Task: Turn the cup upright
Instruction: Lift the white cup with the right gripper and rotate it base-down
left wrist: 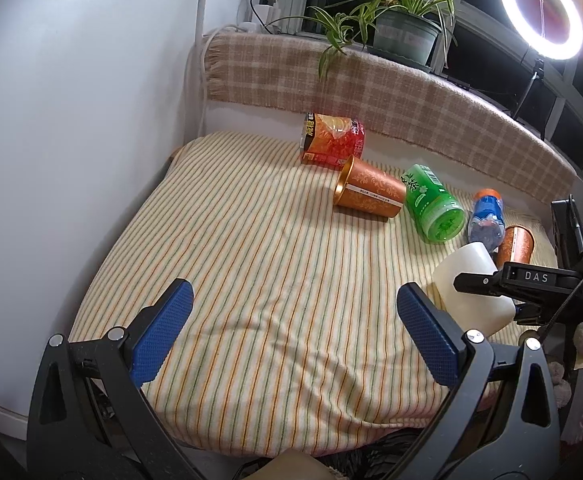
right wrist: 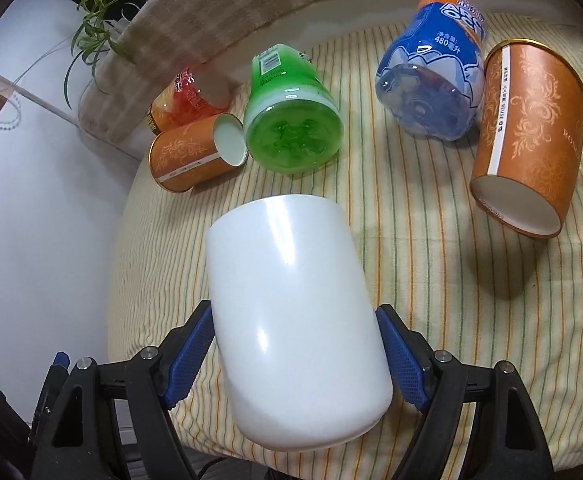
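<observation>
a white cup [right wrist: 291, 312] is held in the lower middle of the right wrist view. the right gripper [right wrist: 295, 356] is closed on it, with a blue pad [right wrist: 189, 356] pressed to each side. the cup is tilted, and its near end sits low in the frame. whether that end is the mouth or the base cannot be told.

above the cup, a striped cloth [right wrist: 431, 240] is seen, with things lying on it. a green bottle [right wrist: 291, 120] is in the upper middle, on its side. a blue bottle [right wrist: 435, 76] is in the upper right, also on its side. an orange cup [right wrist: 531, 128] is at the right edge. a small orange cup [right wrist: 195, 152] and a red bottle [right wrist: 183, 96] are on the left.

in the left wrist view, the left gripper [left wrist: 291, 332] is seen at the bottom, with its fingers spread wide and nothing between them. the white cup is seen at the right, partly hidden behind a black clamp [left wrist: 527, 284]. a plant [left wrist: 395, 20] is at the top, and a ring light [left wrist: 541, 10] is in the upper right corner.
</observation>
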